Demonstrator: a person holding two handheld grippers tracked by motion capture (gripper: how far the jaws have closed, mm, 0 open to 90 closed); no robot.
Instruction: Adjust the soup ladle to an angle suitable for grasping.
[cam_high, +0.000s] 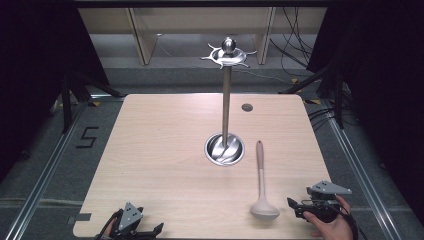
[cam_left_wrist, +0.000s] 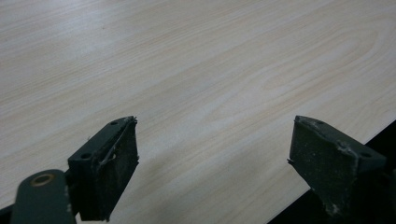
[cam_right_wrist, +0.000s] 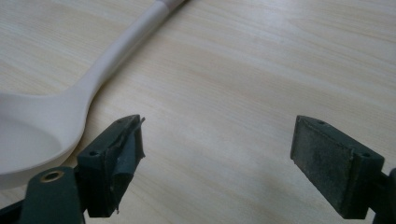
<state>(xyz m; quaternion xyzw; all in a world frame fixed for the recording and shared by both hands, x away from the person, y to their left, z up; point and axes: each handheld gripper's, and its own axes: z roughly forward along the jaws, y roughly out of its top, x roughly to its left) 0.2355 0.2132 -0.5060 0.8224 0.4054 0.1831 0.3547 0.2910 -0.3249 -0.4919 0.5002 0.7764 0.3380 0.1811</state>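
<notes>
Both grippers low at the near edge of the bench, a ladle lying loose between them and the stand.

The left gripper (cam_high: 131, 226) is partly cut off by the frame's bottom edge; its jaws stand wide apart over bare wood (cam_left_wrist: 196, 84). The right gripper (cam_high: 305, 206), in a hand (cam_high: 334, 225), has jaws wide apart too, empty, just beside the pale ladle (cam_high: 261, 190), whose bowl is cropped in the right gripper view. The metal stand (cam_high: 226, 107) rises from a round base mid-bench.

**Open left half, stand and ladle to the right**

The worktop (cam_high: 165, 165) lies bare across its left half and far corners. A tall metal stand (cam_high: 226, 100) rises from its round base at the centre. A pale ladle (cam_high: 261, 185) lies near that base, just beside the right gripper (cam_high: 296, 205).
</notes>
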